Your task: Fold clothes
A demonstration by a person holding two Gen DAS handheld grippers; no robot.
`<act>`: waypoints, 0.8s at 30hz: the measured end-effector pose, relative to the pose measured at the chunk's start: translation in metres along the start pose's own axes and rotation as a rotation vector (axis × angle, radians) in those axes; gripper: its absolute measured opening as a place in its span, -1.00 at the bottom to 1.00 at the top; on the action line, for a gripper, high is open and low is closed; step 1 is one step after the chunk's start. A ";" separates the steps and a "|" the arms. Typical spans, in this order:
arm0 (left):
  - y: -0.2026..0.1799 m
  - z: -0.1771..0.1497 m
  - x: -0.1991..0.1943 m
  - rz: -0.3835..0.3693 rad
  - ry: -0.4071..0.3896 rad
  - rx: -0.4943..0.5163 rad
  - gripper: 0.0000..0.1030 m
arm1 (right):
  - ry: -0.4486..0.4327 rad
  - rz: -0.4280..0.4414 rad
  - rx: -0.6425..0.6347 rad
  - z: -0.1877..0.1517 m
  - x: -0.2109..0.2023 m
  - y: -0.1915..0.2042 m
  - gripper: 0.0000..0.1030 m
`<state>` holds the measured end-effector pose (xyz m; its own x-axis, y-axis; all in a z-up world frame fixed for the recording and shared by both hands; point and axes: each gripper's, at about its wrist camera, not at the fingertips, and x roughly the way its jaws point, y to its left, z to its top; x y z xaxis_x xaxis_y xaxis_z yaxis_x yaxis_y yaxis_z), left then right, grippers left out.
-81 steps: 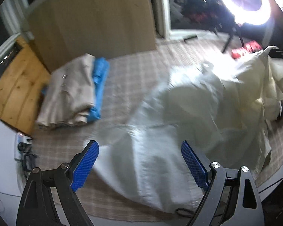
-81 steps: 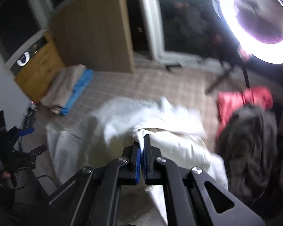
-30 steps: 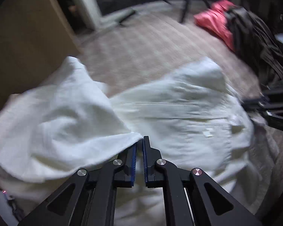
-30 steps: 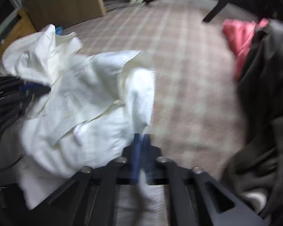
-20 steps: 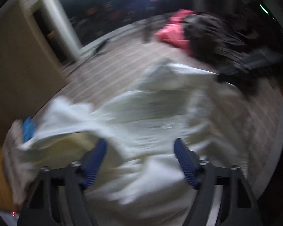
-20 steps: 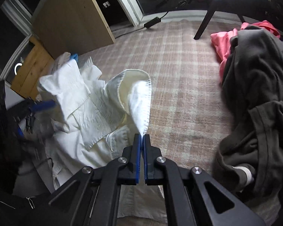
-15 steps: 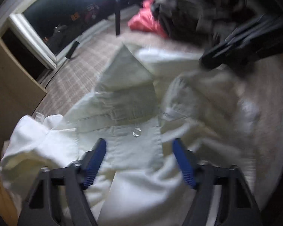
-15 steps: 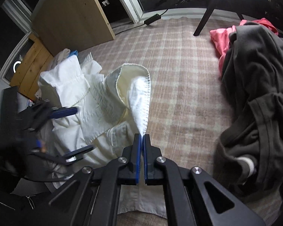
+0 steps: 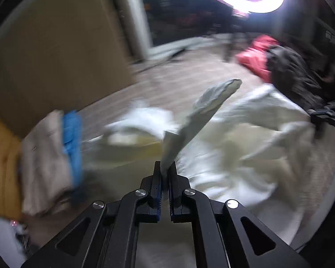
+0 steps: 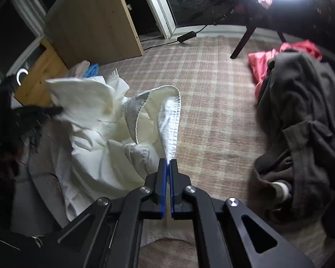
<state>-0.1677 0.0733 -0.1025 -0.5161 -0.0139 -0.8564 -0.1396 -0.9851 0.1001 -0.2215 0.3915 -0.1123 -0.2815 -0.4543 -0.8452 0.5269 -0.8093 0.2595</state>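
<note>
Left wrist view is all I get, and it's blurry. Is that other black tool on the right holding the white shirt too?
Observer: Yes. In the right wrist view the right gripper is shut on a stitched edge of the white shirt.
Operator: And those dark clothes at the right?
Observer: A dark grey garment heaped on the plaid carpet, apart from the shirt.
Operator: Something red behind it?
Observer: A pink-red garment, partly under the grey one.
</note>
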 end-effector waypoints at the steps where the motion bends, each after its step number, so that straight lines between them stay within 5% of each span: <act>1: 0.013 -0.005 -0.004 0.030 0.002 -0.024 -0.91 | 0.005 -0.010 -0.016 -0.003 0.000 0.003 -0.95; 6: 0.057 -0.026 -0.002 0.208 0.061 -0.088 -0.61 | 0.077 -0.142 -0.030 -0.028 0.007 -0.009 -0.95; 11: 0.083 -0.039 -0.010 0.289 0.105 -0.153 -0.18 | 0.074 -0.114 0.045 -0.039 0.005 -0.028 -0.95; 14: 0.042 -0.008 -0.007 0.163 0.057 -0.017 -0.04 | 0.058 -0.129 0.030 -0.035 0.007 -0.023 -0.47; 15: 0.025 0.003 -0.002 0.122 0.045 0.038 0.01 | 0.057 -0.134 0.027 -0.032 0.011 -0.023 -0.06; 16: 0.011 0.012 0.004 0.088 0.038 0.084 0.12 | 0.051 -0.138 0.023 -0.031 0.014 -0.022 0.10; 24: -0.034 0.036 0.072 0.015 0.148 0.213 0.18 | 0.070 -0.123 0.108 -0.039 0.041 -0.033 0.10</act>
<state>-0.2305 0.1116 -0.1496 -0.3925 -0.0690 -0.9171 -0.3152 -0.9267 0.2046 -0.2190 0.4138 -0.1742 -0.2804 -0.3256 -0.9030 0.4020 -0.8941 0.1976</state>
